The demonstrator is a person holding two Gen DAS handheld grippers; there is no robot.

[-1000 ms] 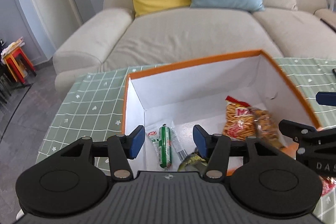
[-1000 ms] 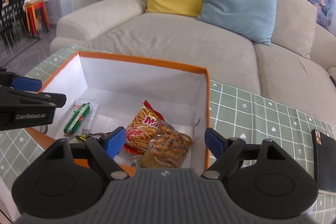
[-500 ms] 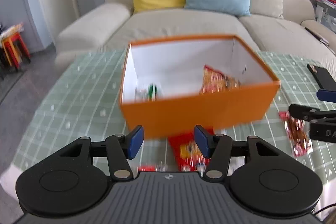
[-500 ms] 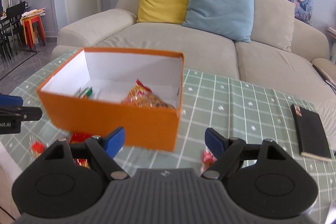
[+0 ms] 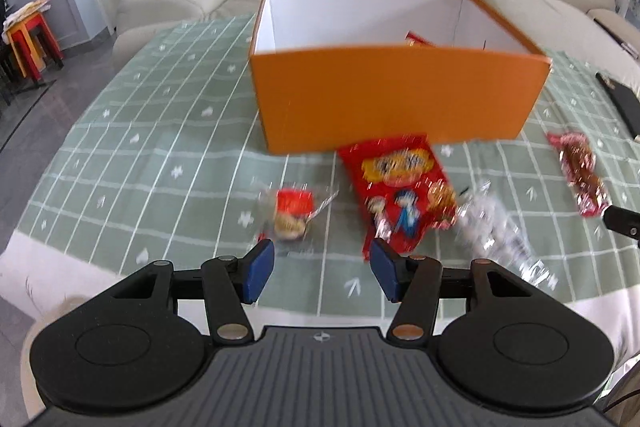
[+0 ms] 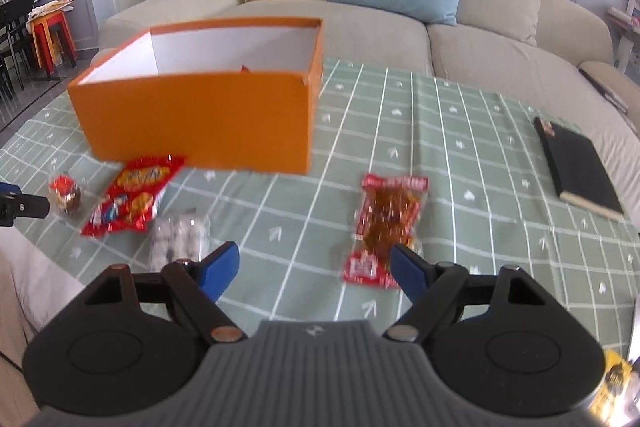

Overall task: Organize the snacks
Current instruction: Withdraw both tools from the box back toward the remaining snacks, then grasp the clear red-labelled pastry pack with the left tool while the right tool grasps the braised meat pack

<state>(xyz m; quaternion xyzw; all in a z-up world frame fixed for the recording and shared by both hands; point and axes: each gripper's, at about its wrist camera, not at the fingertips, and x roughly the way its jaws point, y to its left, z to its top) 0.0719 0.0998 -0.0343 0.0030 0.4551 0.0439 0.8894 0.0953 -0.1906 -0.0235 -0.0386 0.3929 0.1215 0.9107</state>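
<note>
An open orange box (image 5: 396, 99) (image 6: 200, 115) stands on the green checked tablecloth (image 5: 160, 131), with a red packet just visible inside. In front of it lie a big red snack bag (image 5: 400, 191) (image 6: 132, 195), a small clear-wrapped red treat (image 5: 290, 215) (image 6: 66, 193), a clear silvery pack (image 5: 496, 231) (image 6: 180, 235) and a red strip packet (image 5: 580, 175) (image 6: 388, 223). My left gripper (image 5: 322, 273) hovers open and empty just short of the small treat and the red bag. My right gripper (image 6: 314, 269) is open and empty, its right finger near the strip packet.
A black notebook (image 6: 576, 167) lies at the table's right side. A beige sofa (image 6: 480, 43) with yellow and blue cushions stands behind the table. Red and yellow stools (image 6: 52, 35) stand far left. A yellow object (image 6: 612, 387) shows at the lower right corner.
Both grippers have pulled back from above the box and dropped lower, so the loose snacks in front of the box have come into view. Both stayed open.
</note>
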